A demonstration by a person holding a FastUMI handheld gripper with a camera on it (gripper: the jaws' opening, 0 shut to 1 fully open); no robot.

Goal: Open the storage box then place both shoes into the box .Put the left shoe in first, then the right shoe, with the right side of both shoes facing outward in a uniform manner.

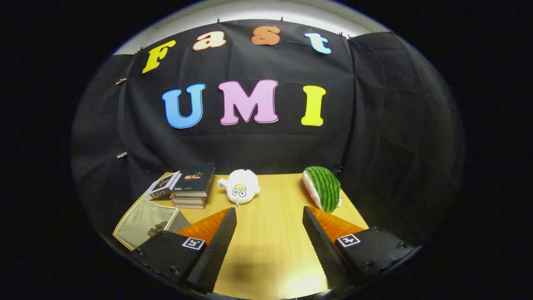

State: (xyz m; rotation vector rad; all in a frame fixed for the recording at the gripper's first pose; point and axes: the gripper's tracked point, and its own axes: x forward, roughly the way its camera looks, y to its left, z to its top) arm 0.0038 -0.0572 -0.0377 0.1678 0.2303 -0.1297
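no words or numbers can be read on anything here. the gripper (268, 209) carries two small square black-and-white code signs: the left marker (194, 243) sits on the block behind one finger, the right marker (348, 240) on the block behind the other. its fingers stand wide apart, nothing between them. the books (195, 185) show cover print too small to read.
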